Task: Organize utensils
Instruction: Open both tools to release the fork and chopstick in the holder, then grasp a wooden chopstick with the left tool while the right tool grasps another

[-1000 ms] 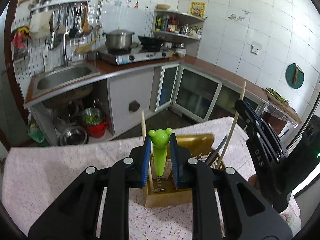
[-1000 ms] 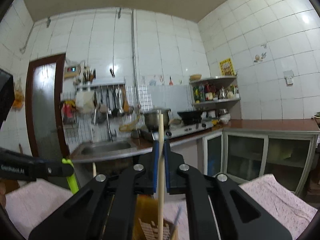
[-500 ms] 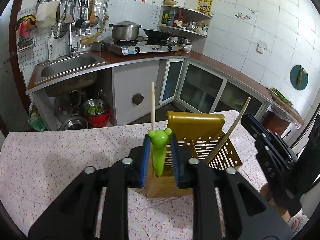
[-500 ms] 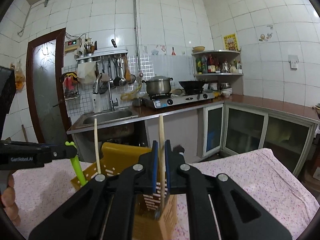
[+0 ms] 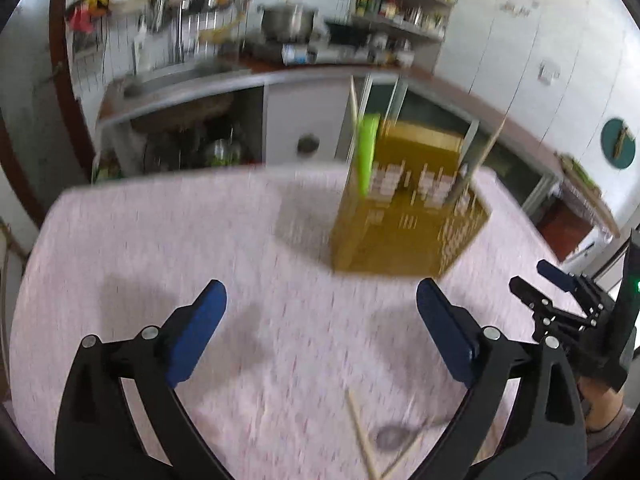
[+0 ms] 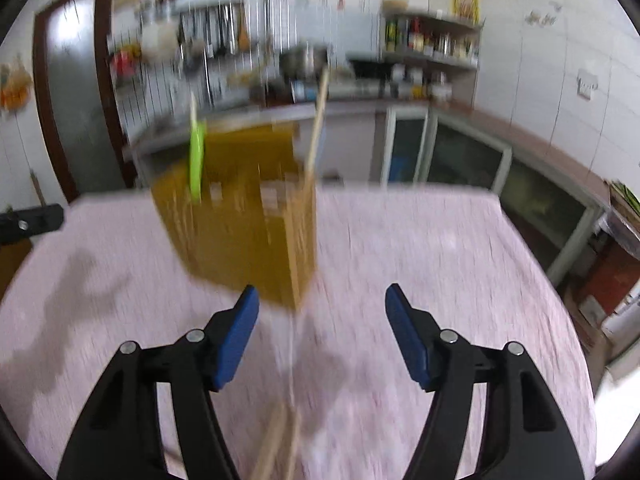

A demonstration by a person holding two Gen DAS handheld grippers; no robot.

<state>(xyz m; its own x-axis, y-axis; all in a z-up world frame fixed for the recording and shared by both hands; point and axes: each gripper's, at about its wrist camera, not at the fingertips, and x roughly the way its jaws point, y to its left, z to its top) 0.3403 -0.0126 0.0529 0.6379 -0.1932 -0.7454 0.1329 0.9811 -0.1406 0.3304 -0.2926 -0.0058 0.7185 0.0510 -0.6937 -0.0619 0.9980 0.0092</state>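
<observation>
A yellow-brown slotted utensil holder stands on the pink tablecloth; it also shows in the right wrist view. A green-handled utensil and wooden chopsticks stand in it. In the right wrist view the green utensil and a chopstick rise from it. My left gripper is open and empty, in front of the holder. My right gripper is open and empty, also before it. Loose chopsticks and a metal spoon lie on the cloth. Both views are blurred.
The right gripper shows at the right edge of the left wrist view. Behind the table are a sink counter, a stove with a pot, glass-door cabinets and a brown door.
Both grippers have opened and let go: the green utensil and the chopstick now stand in the holder. Both grippers have drawn back and tilted down towards the table.
</observation>
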